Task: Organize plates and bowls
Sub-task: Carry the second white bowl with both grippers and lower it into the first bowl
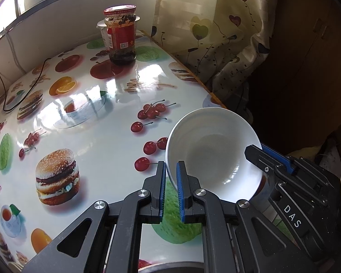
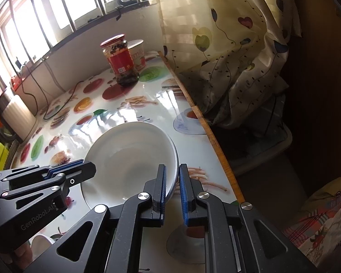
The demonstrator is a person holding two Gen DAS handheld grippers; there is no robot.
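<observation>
Bowl (image 1: 212, 150), white, sits near the right edge of the counter (image 1: 97, 122), pinched at opposite sides of its rim. Left hand-held gripper (image 1: 171, 177) is nearly closed on the near-left rim; right hand-held gripper (image 2: 171, 179) is likewise clamped on the right rim. Bowl appears tilted in the left view. Recommendation: lift with both hands level and together, avoiding twist, since thin-rim grips on glazed ware may slip. Jar (image 1: 121, 34) stands well clear.
</observation>
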